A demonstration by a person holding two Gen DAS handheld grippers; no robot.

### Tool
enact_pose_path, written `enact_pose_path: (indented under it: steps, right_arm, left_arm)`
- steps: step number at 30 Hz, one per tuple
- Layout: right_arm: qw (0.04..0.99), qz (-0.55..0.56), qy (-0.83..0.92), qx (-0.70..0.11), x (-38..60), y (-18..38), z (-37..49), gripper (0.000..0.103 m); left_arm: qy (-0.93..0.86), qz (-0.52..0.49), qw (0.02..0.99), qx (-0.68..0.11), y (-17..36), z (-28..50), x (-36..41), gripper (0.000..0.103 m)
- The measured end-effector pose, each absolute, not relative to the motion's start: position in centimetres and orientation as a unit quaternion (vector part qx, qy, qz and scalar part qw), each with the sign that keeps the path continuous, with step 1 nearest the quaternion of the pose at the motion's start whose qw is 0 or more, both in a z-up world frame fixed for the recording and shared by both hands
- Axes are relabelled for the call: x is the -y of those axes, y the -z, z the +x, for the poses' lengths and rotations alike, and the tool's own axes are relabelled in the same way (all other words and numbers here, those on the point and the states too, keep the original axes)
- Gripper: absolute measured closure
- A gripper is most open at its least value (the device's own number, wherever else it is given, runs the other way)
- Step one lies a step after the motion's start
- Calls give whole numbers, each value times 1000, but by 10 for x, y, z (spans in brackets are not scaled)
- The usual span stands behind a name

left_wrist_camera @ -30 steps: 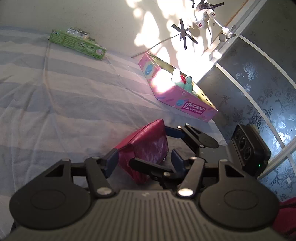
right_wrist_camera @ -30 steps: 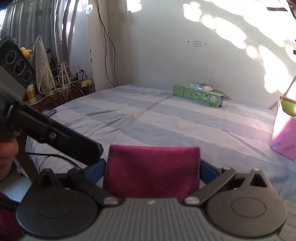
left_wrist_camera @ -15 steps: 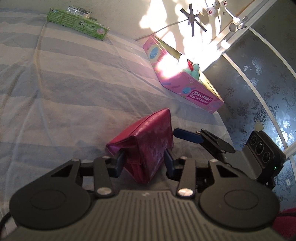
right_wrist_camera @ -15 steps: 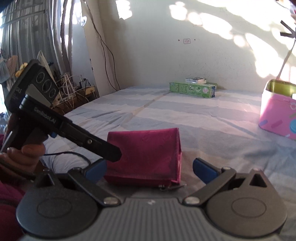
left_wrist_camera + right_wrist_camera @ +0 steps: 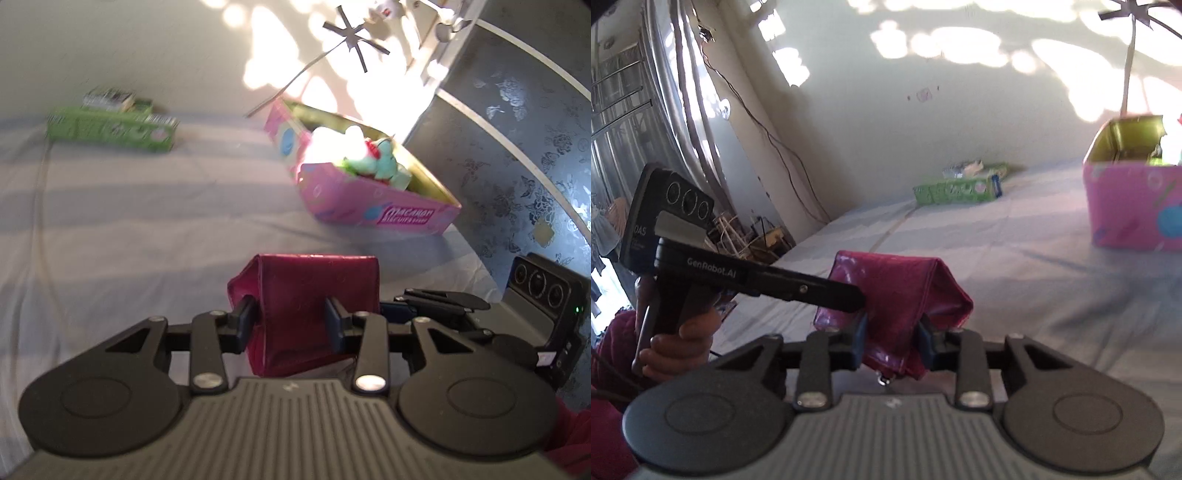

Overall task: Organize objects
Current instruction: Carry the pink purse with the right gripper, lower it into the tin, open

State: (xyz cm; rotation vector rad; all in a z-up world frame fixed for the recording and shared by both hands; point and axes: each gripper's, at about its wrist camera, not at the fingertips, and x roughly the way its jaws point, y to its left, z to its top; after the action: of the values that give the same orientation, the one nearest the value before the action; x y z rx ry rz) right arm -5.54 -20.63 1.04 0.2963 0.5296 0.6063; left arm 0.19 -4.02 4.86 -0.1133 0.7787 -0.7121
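Note:
A magenta zip pouch (image 5: 317,291) hangs between both grippers, just above the striped bedsheet (image 5: 140,229). My left gripper (image 5: 290,325) is shut on its near side, blue pads pressing the fabric. In the right wrist view my right gripper (image 5: 892,343) is closing on the pouch (image 5: 897,284), its pads squeezing the lower edge, and a zip pull dangles below. The left gripper's upper finger (image 5: 798,288) lies across the pouch's left end. An open pink biscuit box (image 5: 369,210) with a pale green plush toy (image 5: 373,162) inside stands farther back on the right.
A long green carton (image 5: 110,129) with a small packet on top lies by the far wall. A dark patterned wardrobe door (image 5: 517,147) closes off the right. A hand (image 5: 676,343) holds the left gripper's handle, with cables and a rack (image 5: 738,236) beyond the bed's left edge.
The left gripper closed on the pouch first, then the right jaws closed on it from wide open. Both hands rolled and carried the pouch toward the pink box, slightly upward.

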Motion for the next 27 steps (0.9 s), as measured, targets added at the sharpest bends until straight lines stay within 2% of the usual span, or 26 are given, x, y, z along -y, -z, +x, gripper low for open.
enact_pose_path:
  steps: [4, 9, 16, 19, 23, 27]
  right_arm:
    - [952, 103, -215, -194, 237, -44, -57, 74]
    - [965, 140, -131, -181, 308, -63, -34, 71]
    - [966, 136, -36, -219, 388, -53, 7, 70]
    - [965, 126, 13, -228, 408, -39, 11, 65]
    - [964, 82, 134, -216, 421, -25, 12, 63]
    - [967, 78, 164, -178, 419, -20, -3, 52]
  left_arm:
    - [381, -9, 867, -321, -84, 33, 104, 57]
    - [422, 17, 850, -315, -102, 83, 192, 57]
    - [433, 13, 821, -371, -78, 136, 280, 58]
    - [429, 29, 818, -381, -65, 145, 313, 58]
    - [419, 44, 814, -400, -51, 146, 343, 50]
    - [429, 41, 819, -378, -59, 130, 333, 48]
